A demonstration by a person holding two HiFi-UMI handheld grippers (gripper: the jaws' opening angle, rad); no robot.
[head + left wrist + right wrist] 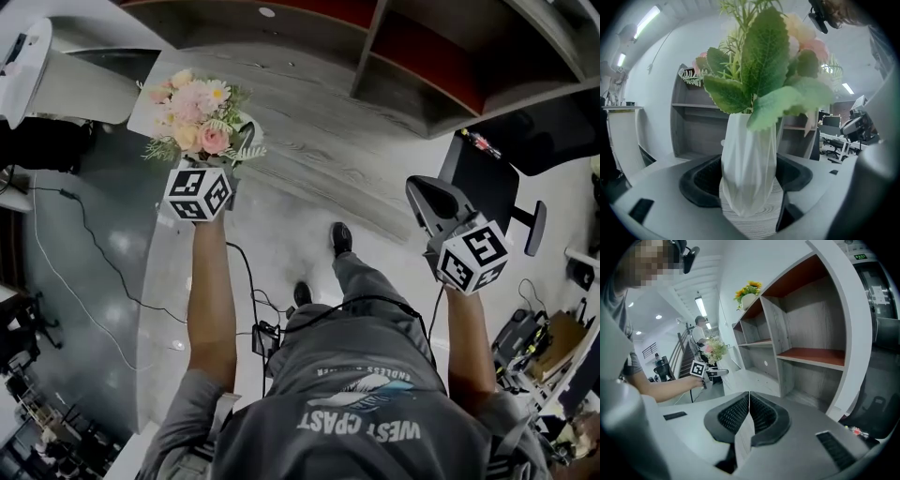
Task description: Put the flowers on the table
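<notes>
Left tool [749, 199] grips a faceted white vase [749, 159] of pink flowers [197, 111]; right tool [749, 416] closed, empty.

tabletop [309, 122]: grey wood-grain, rounded corner | at its left corner: white faceted vase [749, 164] with pink-cream flowers [199, 112] | resting or just above: unclear

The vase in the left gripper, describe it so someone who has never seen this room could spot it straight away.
Find the grey wood-grain table in front of the open shelving; at its left end the left gripper is shut on a white faceted vase. It carries pink and cream flowers with broad green leaves, unlike the yellow bouquet up on the shelving.
</notes>
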